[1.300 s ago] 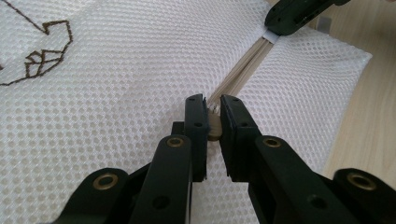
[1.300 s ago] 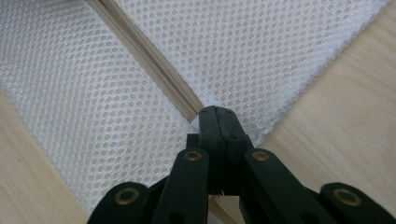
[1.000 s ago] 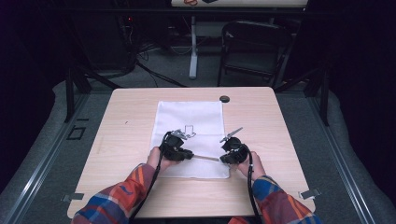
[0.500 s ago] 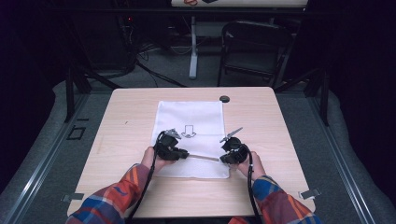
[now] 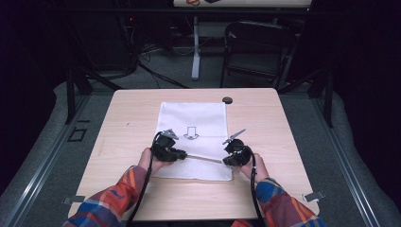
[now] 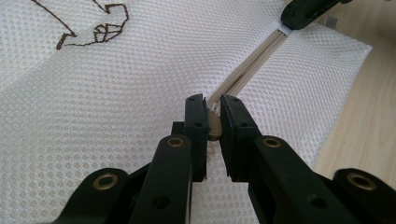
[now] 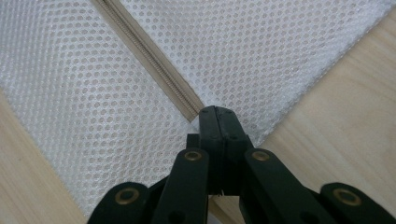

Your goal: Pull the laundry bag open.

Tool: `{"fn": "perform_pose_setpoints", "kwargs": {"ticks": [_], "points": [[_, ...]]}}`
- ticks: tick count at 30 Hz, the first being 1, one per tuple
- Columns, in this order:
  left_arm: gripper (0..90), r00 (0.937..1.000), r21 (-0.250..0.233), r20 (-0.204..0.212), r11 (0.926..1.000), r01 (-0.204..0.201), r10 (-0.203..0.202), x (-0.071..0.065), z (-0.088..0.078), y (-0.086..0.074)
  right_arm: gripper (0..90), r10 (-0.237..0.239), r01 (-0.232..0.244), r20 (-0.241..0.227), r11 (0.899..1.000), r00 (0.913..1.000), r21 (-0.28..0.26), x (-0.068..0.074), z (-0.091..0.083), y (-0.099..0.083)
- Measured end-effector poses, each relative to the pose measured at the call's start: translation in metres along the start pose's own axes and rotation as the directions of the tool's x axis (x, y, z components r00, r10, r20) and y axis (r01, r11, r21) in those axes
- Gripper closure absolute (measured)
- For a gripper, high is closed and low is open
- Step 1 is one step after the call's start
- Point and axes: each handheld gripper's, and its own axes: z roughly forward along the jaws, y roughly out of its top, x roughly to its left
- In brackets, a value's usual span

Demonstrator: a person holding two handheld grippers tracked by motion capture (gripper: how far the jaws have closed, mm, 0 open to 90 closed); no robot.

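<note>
On the table, toward the near edge, lies a white mesh bag, flat, with a beige zipper running across its near part between the two hands.

Left gripper is pinching the little tan zipper pull, jaws almost pressed together with just that tab between them. Right gripper is squeezed fully together on the end of the zipper tape at the bag's corner, basically anchoring it.

Handling-wise, my guess: this thing weighs next to nothing and is totally floppy. The mesh will bunch and drag along with the slider if nobody holds the far end, so pinning the corner makes sense. Best grab spots look like the pull tab and the stiffer tape right at the end stop; the open mesh itself would just stretch and wrinkle. The tab is small and smooth, so it could slip out of the pads if the pull isn't in line with the teeth. Nothing fragile, though mesh could snag.

No readable writing or brand anywhere. Only marking is a brown outlined arrow stitched or printed on the bag.
</note>
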Motion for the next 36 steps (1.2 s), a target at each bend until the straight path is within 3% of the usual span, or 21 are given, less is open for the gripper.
{"fn": "perform_pose_setpoints", "kwargs": {"ticks": [8, 11, 21, 36], "points": [[82.0, 0.9999, -0.006, -0.01, 0.9999, 0.009, -0.009, 0.003, -0.007, -0.003, 90.0, 0.0, 0.0, 0.0, 1.0, 1.0, 0.001, 0.0, 0.0, 0.0], [81.9, 1.0, -0.011, 0.006, 0.9999, 0.003, -0.003, 0.005, -0.011, -0.005, 90.0, 0.003, -0.003, 0.002, 1.0, 1.0, -0.003, 0.0, 0.0, 0.0], [81.9, 0.9998, -0.01, -0.013, 0.9999, 0.014, -0.014, 0.009, -0.02, -0.01, 90.0, 0.013, -0.013, -0.01, 1.0, 0.9999, -0.012, 0.0, 0.001, -0.001], [81.9, 0.9983, -0.017, -0.027, 0.9986, 0.051, -0.051, 0.017, -0.031, -0.021, 90.0, 0.003, -0.003, -0.007, 1.0, 1.0, -0.002, 0.0, 0.0, 0.0]]}}
